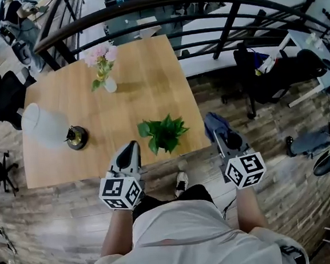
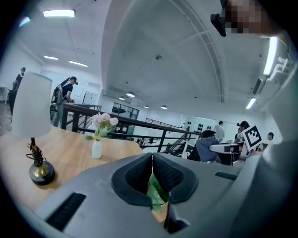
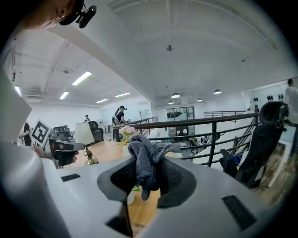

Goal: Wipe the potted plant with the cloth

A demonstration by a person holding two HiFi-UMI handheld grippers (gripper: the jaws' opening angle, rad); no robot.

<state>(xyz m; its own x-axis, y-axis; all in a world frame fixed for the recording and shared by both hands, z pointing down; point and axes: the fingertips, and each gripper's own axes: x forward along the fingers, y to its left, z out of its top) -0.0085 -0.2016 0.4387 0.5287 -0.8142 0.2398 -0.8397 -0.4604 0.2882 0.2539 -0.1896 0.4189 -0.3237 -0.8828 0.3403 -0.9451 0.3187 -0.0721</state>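
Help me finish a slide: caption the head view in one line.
A person at a wooden table, cloth clamped in the right gripper, left gripper shut, both near a potted plant.

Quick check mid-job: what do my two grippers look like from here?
Both the left gripper and right gripper are grey moulded shells with dark, textured pads on the fingers. Each carries a white cube printed with black square markers. The person wears a pale shirt.

A white-shaded lamp (image 1: 45, 126) and a vase of pink flowers (image 1: 103, 70) stand apart on the wooden table (image 1: 149, 84).
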